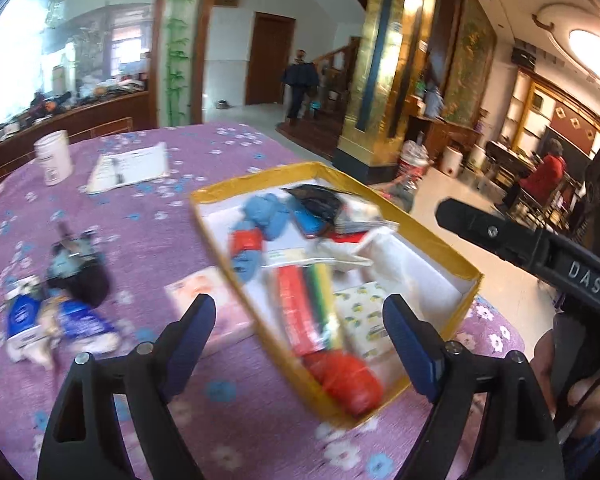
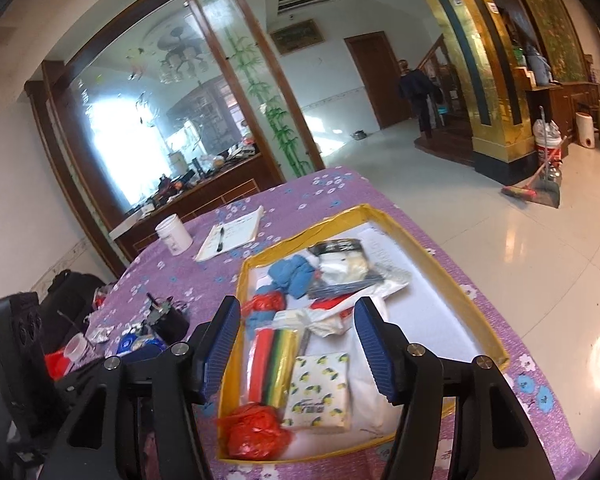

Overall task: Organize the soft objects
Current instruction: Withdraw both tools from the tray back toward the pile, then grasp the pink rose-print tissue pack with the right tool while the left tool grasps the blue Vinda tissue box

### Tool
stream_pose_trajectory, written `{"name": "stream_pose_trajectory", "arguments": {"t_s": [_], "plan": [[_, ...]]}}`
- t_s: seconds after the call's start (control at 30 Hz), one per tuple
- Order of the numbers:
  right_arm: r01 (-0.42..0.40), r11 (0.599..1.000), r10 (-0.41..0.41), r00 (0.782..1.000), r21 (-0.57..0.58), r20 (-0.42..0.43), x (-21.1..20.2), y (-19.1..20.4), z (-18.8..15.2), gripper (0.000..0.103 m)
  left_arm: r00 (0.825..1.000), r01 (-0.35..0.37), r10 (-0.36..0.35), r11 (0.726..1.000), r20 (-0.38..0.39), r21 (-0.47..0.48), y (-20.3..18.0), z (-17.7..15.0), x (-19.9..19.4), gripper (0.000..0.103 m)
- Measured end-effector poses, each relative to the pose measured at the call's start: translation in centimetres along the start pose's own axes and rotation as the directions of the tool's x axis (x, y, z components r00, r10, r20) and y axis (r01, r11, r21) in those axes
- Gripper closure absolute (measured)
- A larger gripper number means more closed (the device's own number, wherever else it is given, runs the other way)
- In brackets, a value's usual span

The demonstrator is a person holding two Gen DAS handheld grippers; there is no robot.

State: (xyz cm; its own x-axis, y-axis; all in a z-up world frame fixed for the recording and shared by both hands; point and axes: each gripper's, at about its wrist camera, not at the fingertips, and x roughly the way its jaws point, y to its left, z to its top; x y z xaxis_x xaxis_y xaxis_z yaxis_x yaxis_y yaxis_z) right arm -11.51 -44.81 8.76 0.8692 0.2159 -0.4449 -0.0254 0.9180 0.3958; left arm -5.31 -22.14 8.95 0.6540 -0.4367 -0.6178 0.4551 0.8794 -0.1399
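Both grippers hang with fingers spread and empty: the left gripper (image 1: 300,320) and right gripper (image 2: 296,336) over the near end of the yellow box (image 2: 476,312). In the box lie a lemon-print tissue pack (image 2: 318,392), a red bag (image 2: 256,430) and blue cloth (image 2: 290,274). A pink packet (image 1: 212,304) lies just left of the box.

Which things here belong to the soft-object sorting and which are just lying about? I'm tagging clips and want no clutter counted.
Belongs to the job:
yellow box
lemon-print tissue pack
red crumpled bag
blue cloth
pink tissue pack, outside the box
left gripper and right gripper, both open

Just lying about:
white cup
notepad with pen
broom
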Motion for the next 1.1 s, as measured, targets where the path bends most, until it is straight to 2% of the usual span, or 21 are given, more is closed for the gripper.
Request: {"name": "stream_pose_trajectory", "arguments": {"t_s": [0.13,0.27,0.3,0.43,0.5,0.53,0.6,0.7,0.77,0.8,0.83,0.9,0.93,0.97,1.03,1.1], "plan": [[-0.048,0.998,0.046,0.998,-0.046,-0.048,0.7,2.2,-0.6,0.040,0.998,-0.053,0.056,0.996,0.030,-0.074,4.1,-1.2,-2.6,0.018],[-0.135,0.987,0.121,0.982,-0.088,-0.144,2.7,5.4,-1.1,0.040,0.988,-0.148,0.154,0.972,0.016,-0.184,10.0,-3.1,-4.2,0.017],[-0.162,0.982,0.144,0.974,-0.095,-0.177,3.4,6.3,-1.2,0.039,0.983,-0.179,0.185,0.960,0.007,-0.214,11.7,-3.7,-4.5,0.017],[-0.268,0.953,0.204,0.914,-0.145,-0.351,7.8,10.7,-1.1,0.035,0.967,-0.246,0.252,0.912,-0.027,-0.327,17.2,-5.2,-4.7,0.017],[-0.256,0.946,0.159,0.900,-0.198,-0.405,10.7,12.8,-0.8,0.031,0.963,-0.260,0.265,0.891,-0.039,-0.372,19.2,-5.8,-4.6,0.017],[-0.259,0.938,0.135,0.885,-0.231,-0.446,12.6,13.8,-0.8,0.031,0.962,-0.264,0.270,0.883,-0.039,-0.388,19.8,-6.2,-4.6,0.017],[-0.253,0.930,0.100,0.872,-0.266,-0.480,15.1,15.0,-0.8,0.031,0.958,-0.274,0.285,0.867,-0.038,-0.416,20.7,-6.8,-4.5,0.017],[-0.289,0.902,0.051,0.810,-0.321,-0.584,19.4,16.9,-1.5,0.031,0.965,-0.241,0.263,0.850,-0.020,-0.468,21.7,-7.2,-4.8,0.017],[-0.251,0.894,-0.010,0.817,-0.370,-0.577,21.4,17.3,-1.8,0.031,0.964,-0.239,0.267,0.839,-0.013,-0.488,22.0,-7.4,-5.1,0.017],[-0.249,0.889,-0.035,0.800,-0.384,-0.599,22.7,17.4,-2.0,0.032,0.966,-0.231,0.260,0.837,-0.011,-0.497,22.1,-7.5,-5.1,0.017],[-0.248,0.887,-0.046,0.791,-0.389,-0.610,23.3,17.2,-2.0,0.032,0.967,-0.224,0.253,0.836,-0.010,-0.502,22.2,-7.5,-5.1,0.017],[-0.223,0.881,-0.088,0.789,-0.417,-0.608,24.6,17.0,-2.1,0.032,0.969,-0.219,0.247,0.836,-0.012,-0.503,22.3,-7.6,-5.0,0.017],[-0.222,0.877,-0.105,0.777,-0.426,-0.621,25.1,16.9,-2.2,0.032,0.970,-0.217,0.244,0.838,-0.012,-0.501,22.2,-7.6,-4.9,0.017],[-0.224,0.876,-0.115,0.763,-0.428,-0.636,25.5,16.8,-2.4,0.032,0.970,-0.216,0.241,0.840,-0.013,-0.497,22.2,-7.6,-4.9,0.017],[-0.215,0.874,-0.132,0.757,-0.435,-0.640,26.0,16.4,-2.6,0.032,0.971,-0.213,0.237,0.843,-0.015,-0.493,22.2,-7.4,-4.7,0.017],[-0.235,0.881,-0.118,0.731,-0.411,-0.672,26.1,16.1,-2.9,0.032,0.972,-0.211,0.233,0.844,-0.016,-0.493,22.2,-7.4,-4.7,0.017]]}}
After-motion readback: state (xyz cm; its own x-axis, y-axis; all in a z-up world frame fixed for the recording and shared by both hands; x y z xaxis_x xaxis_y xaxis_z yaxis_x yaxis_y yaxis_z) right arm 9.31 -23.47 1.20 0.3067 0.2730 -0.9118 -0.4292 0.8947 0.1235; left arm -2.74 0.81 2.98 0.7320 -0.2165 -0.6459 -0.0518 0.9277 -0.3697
